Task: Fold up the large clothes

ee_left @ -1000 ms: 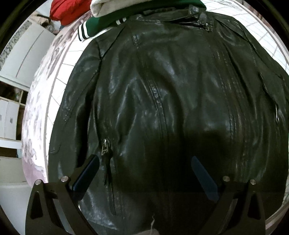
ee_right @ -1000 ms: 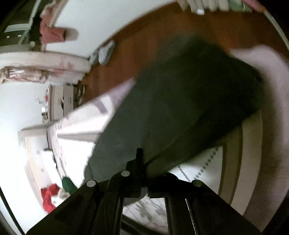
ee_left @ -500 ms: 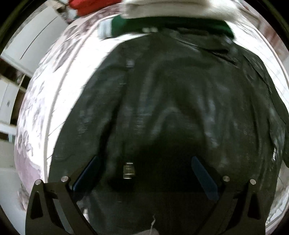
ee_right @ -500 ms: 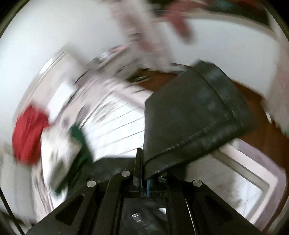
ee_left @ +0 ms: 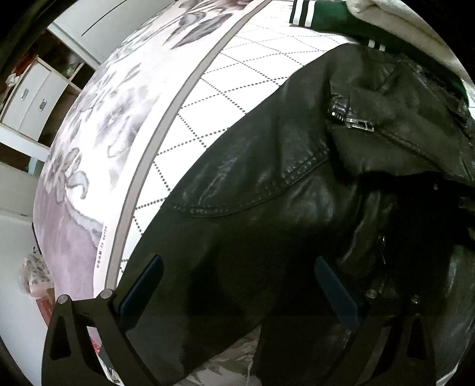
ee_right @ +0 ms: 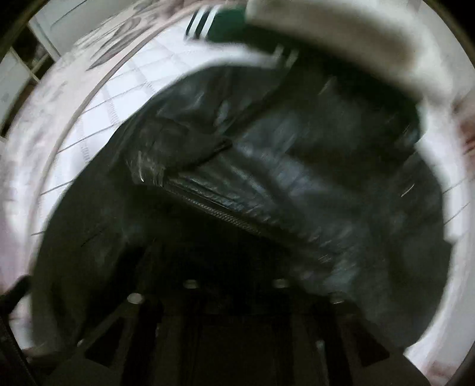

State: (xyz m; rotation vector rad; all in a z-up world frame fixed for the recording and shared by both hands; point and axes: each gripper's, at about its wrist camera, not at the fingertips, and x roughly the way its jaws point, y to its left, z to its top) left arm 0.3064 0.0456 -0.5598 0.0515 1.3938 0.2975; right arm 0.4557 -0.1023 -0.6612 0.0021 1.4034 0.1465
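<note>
A black leather jacket (ee_left: 267, 184) lies on a white quilted bedspread (ee_left: 225, 89). Its left shoulder and sleeve fill the left wrist view. My left gripper (ee_left: 237, 282) hovers open just above the sleeve, holding nothing. In the blurred right wrist view the jacket (ee_right: 267, 184) shows with one part folded across it, its zipper edge (ee_right: 213, 207) on top. My right gripper (ee_right: 234, 285) sits low in deep shadow over the jacket; its fingers are too dark to make out.
A green garment with white stripes (ee_left: 320, 14) and a pale grey one (ee_left: 400, 26) lie beyond the collar. The floral border (ee_left: 98, 127) marks the bed's left edge. A white cabinet with drawers (ee_left: 32, 98) stands left of the bed.
My right gripper swung the jacket part it held from out over the floor across onto the jacket. My left gripper moved left from the front towards the left shoulder.
</note>
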